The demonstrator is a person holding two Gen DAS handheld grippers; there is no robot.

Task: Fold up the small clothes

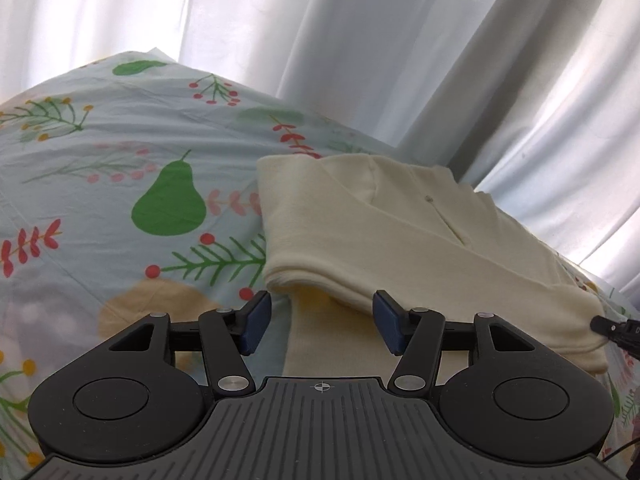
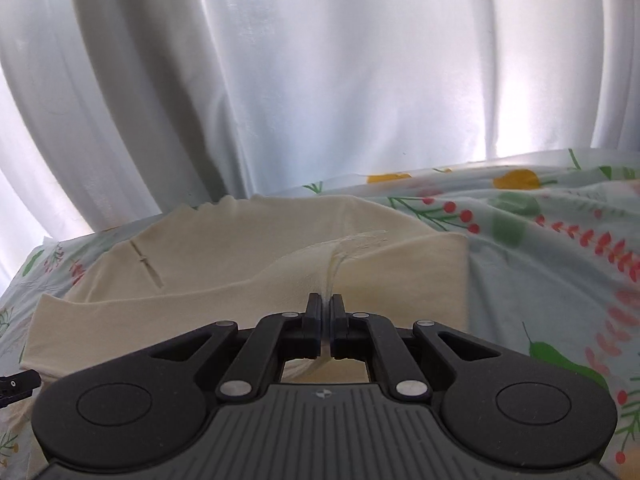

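Cream knit garment [image 1: 420,236] lying partly folded on a bed covered by a pear-and-berry printed sheet [image 1: 120,168], with white curtains [image 2: 320,80] hanging behind. The left claw [image 1: 322,322] stands with its blue-padded fingers [image 1: 256,320] spread apart, empty, poised just at the near folded edge of the garment, where a doubled layer overhangs a lower flap. The right claw [image 2: 329,320] is pressed together on a pinch of the cloth, and fine wrinkles radiate from the pinch point across the upper layer. The fabric appears light, soft and limp: it drapes, bunches under tension and holds no shape of its own, so a single pinch is likely to drag only the top layer. A short slit with a small button shows on the far panel. Suitable holds are judged to be the thick folded hem or the corners, taken through all layers, one claw at each end of the edge.
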